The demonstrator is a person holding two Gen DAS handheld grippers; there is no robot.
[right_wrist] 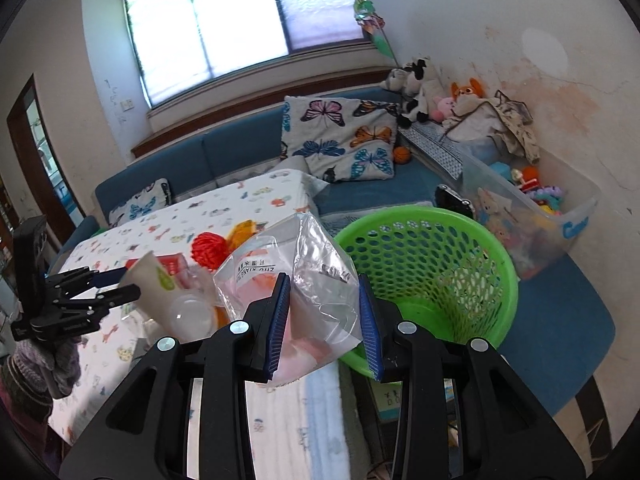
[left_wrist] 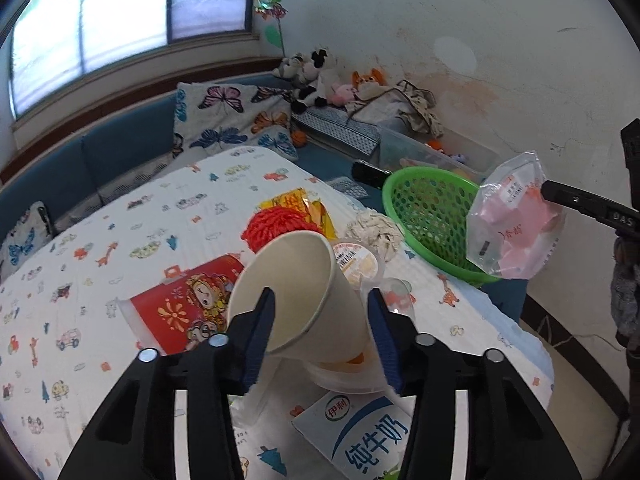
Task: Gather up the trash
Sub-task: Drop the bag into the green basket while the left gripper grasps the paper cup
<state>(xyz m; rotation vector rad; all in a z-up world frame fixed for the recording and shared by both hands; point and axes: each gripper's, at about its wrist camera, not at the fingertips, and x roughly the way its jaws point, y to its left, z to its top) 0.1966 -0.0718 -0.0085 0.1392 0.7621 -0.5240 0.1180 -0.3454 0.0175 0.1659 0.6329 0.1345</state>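
Mid-collection, by the look of it: 2 pieces of trash in hand, basket not yet fed. Green basket at the far right corner of the tabletop, tilted, almost empty apart from something pale at the bottom.

Right hand-held gripper clamped on a clear plastic bag with pink contents, bag raised off the tabletop and hanging just beside the basket's near rim. Next call, probably: carry bag over the rim, then release so it drops inside rather than onto the blue sofa behind.

Left hand-held gripper roughly half open around a paper cup, cup tipped on its side with mouth toward the camera, 1 finger inside the mouth and the other outside along the wall. Cannot tell whether the pads already press. Cup resting among other litter: red printed cup, milk carton, red yarn ball. Next here, likely: firm pinch, lift, swing toward basket.
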